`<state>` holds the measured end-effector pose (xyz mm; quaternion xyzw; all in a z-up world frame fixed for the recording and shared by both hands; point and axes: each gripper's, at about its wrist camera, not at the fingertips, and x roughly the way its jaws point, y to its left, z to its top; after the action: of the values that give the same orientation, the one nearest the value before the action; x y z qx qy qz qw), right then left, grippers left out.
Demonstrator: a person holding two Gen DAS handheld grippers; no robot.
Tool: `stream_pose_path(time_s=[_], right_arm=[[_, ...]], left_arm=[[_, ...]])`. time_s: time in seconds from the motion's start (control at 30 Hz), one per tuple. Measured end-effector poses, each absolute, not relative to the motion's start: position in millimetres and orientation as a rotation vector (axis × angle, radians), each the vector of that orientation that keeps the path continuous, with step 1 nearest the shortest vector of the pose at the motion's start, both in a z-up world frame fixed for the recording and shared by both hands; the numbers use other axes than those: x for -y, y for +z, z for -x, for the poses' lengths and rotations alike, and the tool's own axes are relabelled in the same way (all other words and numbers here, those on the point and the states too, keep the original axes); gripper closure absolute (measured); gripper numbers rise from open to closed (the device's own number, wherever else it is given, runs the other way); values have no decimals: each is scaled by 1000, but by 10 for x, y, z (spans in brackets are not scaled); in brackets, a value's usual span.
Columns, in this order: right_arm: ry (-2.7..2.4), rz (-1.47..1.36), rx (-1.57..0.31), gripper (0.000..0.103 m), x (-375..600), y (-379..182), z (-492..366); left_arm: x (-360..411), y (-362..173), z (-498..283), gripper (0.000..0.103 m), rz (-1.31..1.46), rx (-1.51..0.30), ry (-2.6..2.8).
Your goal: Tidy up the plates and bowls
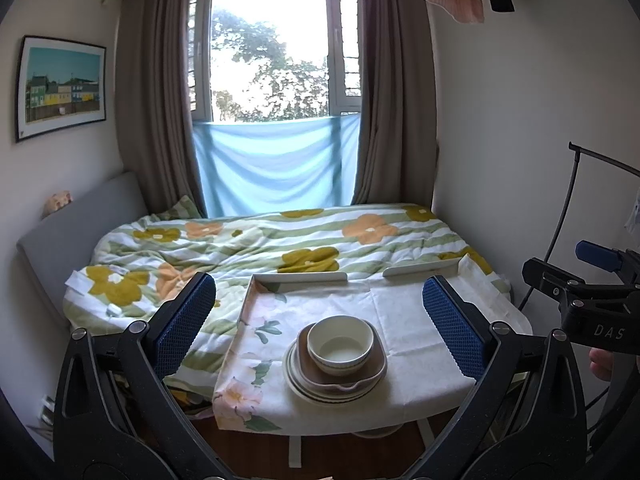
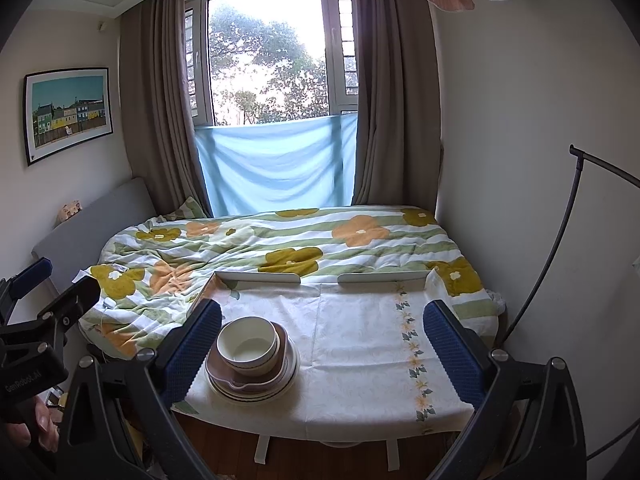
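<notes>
A white bowl [image 1: 340, 344] sits on a brown square dish [image 1: 348, 380], which rests on stacked white plates [image 1: 308, 388] near the front of a cloth-covered table [image 1: 420, 348]. The same stack shows in the right wrist view: bowl [image 2: 248, 346], brown dish [image 2: 248, 382], plates [image 2: 280, 392]. My left gripper [image 1: 320, 320] is open and empty, held back from the table with the stack between its fingers in view. My right gripper [image 2: 320, 338] is open and empty, to the right of the stack and short of the table edge.
A bed with a flowered quilt [image 1: 280, 248] lies behind the table, under a window with curtains. Two white rails [image 2: 260, 278] stand along the table's far edge. A black lamp stand [image 2: 560, 240] is at the right wall. Wooden floor lies below.
</notes>
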<state>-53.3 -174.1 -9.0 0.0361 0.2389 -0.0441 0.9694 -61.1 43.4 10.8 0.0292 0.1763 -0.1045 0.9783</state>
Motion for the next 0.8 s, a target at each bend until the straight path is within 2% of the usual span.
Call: stream_pose_path(time_s=[0.8], right_arm=[[-92, -69, -484, 3, 1735, -128, 544]], left_arm=[[-496, 89, 636, 0, -77, -326, -169]])
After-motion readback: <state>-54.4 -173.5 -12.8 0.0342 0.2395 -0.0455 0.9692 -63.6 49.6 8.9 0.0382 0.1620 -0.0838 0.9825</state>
